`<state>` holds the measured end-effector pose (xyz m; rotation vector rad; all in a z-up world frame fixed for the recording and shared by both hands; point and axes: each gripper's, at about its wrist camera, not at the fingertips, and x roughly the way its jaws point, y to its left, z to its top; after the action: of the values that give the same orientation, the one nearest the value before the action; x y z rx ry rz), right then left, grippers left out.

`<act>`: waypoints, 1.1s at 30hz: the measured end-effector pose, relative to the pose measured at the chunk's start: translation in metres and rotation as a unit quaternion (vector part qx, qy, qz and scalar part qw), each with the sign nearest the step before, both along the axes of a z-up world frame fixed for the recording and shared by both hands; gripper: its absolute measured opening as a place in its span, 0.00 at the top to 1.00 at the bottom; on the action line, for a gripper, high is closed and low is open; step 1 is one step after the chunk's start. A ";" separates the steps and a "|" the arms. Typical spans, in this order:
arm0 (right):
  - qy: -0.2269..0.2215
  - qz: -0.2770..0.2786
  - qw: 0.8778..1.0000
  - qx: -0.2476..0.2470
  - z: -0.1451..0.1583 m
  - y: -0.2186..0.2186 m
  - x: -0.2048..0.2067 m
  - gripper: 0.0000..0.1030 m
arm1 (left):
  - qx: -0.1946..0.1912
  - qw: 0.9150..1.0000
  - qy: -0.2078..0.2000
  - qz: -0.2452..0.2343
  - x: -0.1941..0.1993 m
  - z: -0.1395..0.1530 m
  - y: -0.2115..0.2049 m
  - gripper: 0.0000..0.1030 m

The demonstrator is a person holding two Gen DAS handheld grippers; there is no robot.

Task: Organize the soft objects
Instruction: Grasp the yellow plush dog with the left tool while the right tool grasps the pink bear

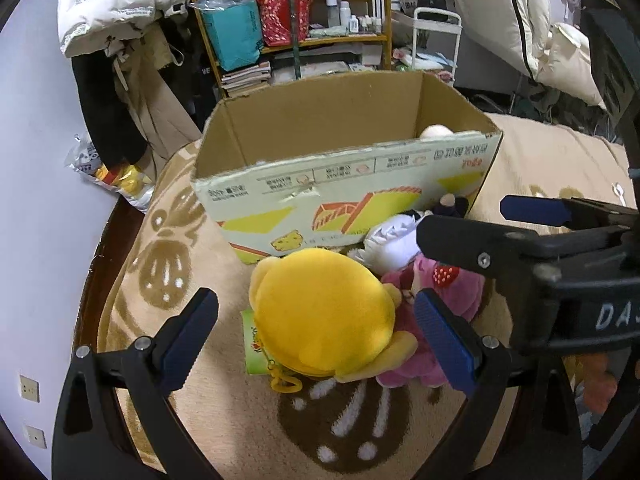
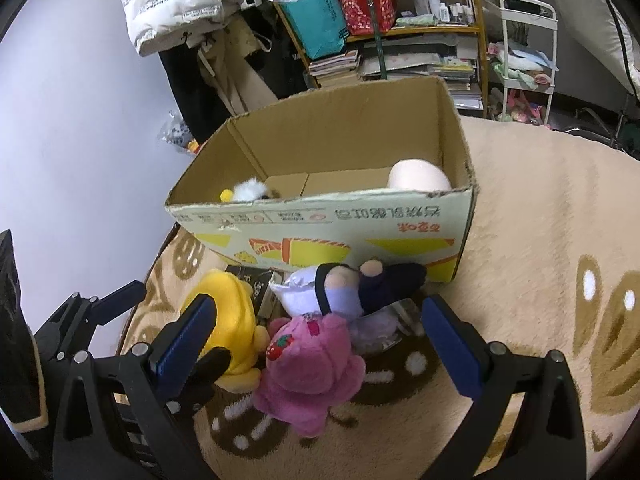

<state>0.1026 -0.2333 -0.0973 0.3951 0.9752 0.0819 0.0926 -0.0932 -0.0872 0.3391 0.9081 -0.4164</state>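
Note:
A yellow plush (image 1: 324, 316) (image 2: 232, 320) lies on the beige rug in front of an open cardboard box (image 1: 344, 200) (image 2: 320, 224). A pink plush with a strawberry (image 1: 436, 300) (image 2: 308, 372) lies beside it, and a lavender and navy doll (image 2: 344, 288) (image 1: 392, 240) lies against the box. My left gripper (image 1: 316, 340) is open, its fingers on either side of the yellow plush. My right gripper (image 2: 316, 340) is open, its fingers on either side of the pink plush. Inside the box are a pale pink plush (image 2: 418, 176) and a white fluffy toy (image 2: 248, 190).
The patterned rug (image 2: 540, 220) covers a round table beside a lavender wall (image 1: 36, 160). A green tag and yellow clip (image 1: 276, 376) lie under the yellow plush. Hanging coats (image 1: 116, 92), a full shelf (image 1: 304, 20) and a white cart (image 2: 528, 52) stand behind the box.

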 end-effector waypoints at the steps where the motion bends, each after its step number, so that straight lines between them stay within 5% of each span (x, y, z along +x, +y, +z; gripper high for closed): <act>1: 0.002 0.001 1.000 0.000 -0.001 0.002 0.000 0.00 | 0.003 1.000 0.002 -0.001 0.000 -0.002 -0.001 0.05; 10: 0.043 0.014 0.998 0.034 -0.015 0.005 0.000 0.01 | 0.020 0.999 0.025 0.002 0.009 -0.022 -0.008 0.05; 18: 0.085 0.030 0.995 0.053 -0.029 0.010 0.004 0.26 | 0.011 0.998 0.060 0.023 0.018 -0.036 -0.001 0.06; 20: 0.088 0.024 0.995 0.050 -0.030 0.007 0.005 0.40 | 0.010 0.997 0.066 0.026 0.020 -0.036 0.000 0.07; 22: 0.091 0.020 0.994 0.058 -0.032 0.003 0.005 0.42 | 0.005 0.997 0.073 0.022 0.020 -0.036 0.000 0.17; 28: 0.086 0.032 0.995 0.030 -0.026 0.009 0.004 0.48 | -0.006 0.996 0.084 0.028 0.019 -0.034 0.003 0.21; 29: 0.081 0.034 0.996 0.024 -0.023 0.010 0.003 0.59 | -0.009 0.996 0.085 0.030 0.018 -0.032 0.004 0.22; 33: 0.076 0.042 0.996 0.011 -0.017 0.011 0.003 0.61 | -0.011 0.996 0.082 0.036 0.014 -0.027 0.007 0.22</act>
<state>0.1060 -0.2221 -0.1142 0.3847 1.1416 0.1407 0.1068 -0.0859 -0.1147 0.2536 1.0714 -0.3918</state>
